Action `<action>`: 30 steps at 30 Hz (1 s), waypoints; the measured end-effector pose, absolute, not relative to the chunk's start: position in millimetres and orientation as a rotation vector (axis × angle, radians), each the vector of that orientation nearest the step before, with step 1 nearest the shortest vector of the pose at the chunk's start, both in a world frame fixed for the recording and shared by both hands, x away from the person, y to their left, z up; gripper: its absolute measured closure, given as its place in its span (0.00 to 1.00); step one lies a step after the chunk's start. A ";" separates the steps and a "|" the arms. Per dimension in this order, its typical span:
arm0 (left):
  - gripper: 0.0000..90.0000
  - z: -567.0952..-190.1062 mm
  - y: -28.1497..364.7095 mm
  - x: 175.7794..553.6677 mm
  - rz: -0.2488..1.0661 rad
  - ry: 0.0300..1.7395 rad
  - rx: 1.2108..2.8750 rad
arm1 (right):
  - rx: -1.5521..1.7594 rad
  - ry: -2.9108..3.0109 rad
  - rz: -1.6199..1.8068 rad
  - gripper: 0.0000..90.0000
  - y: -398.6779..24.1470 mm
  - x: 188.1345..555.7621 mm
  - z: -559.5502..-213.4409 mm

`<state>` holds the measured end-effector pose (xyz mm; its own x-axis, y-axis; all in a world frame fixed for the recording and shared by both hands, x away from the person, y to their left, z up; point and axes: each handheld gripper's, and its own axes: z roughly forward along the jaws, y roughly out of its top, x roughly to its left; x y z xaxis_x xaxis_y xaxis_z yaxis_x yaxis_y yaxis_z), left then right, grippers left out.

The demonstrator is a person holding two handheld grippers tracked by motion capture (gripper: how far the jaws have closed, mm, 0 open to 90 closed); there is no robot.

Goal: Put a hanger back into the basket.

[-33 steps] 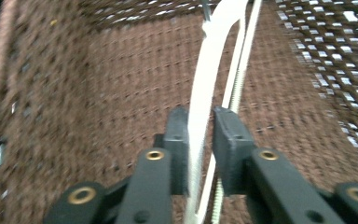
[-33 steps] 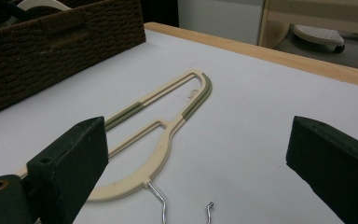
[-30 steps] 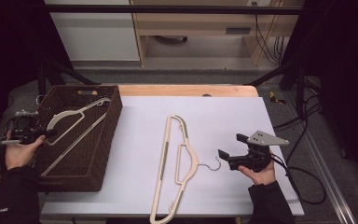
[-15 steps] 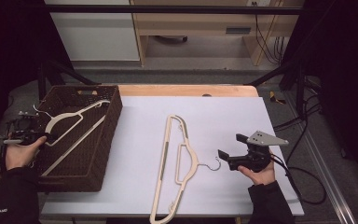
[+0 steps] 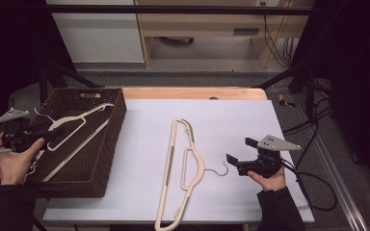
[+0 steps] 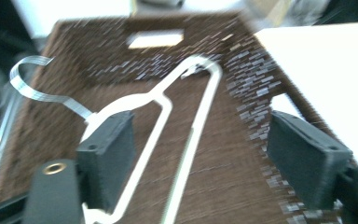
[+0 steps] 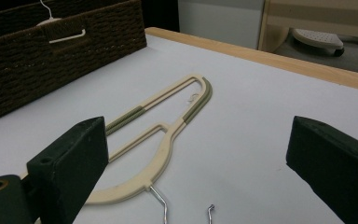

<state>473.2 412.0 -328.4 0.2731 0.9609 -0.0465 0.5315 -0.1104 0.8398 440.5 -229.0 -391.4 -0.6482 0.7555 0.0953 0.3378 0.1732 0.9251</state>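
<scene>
Two hangers in the scene. A white hanger (image 5: 72,127) lies slanted in the dark wicker basket (image 5: 107,159) at the table's left end, its wire hook (image 6: 30,88) toward the basket's left wall, one end propped near the far rim. The left gripper (image 5: 38,136) hovers over the basket just above the hanger's neck; its jaws have just been opening and stand wide apart, pads off the hanger, which lies beneath and between them in the left gripper view. The view there is motion-blurred. A cream hanger (image 5: 183,168) with olive grip strips lies flat on the white table (image 5: 270,125), mid-table, metal hook (image 7: 168,205) pointing toward the right gripper (image 5: 241,156). That gripper sits low near the hook, well apart from the basket, jaws spread wide with nothing between them.
</scene>
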 end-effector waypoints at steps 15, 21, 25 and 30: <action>0.08 -321.5 318.2 426.1 0.661 1.000 1.646 | 1.011 2.085 1.476 0.08 -227.9 439.5 -393.3; 0.07 -337.7 286.3 420.3 0.634 0.937 1.663 | 1.005 2.088 1.480 0.08 -228.0 440.3 -394.6; 0.07 -347.5 268.2 416.4 0.604 0.907 1.678 | 1.007 2.101 1.479 0.09 -226.2 440.7 -396.7; 0.07 -364.3 246.5 411.1 0.546 0.863 1.729 | 1.006 2.129 1.461 0.10 -221.5 443.1 -401.7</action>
<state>411.1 246.5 -364.3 0.6317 0.7732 -0.0562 0.2806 -0.1605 0.9463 443.1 -221.5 -401.7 -0.6776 0.7297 0.0914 0.3478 0.2084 0.9141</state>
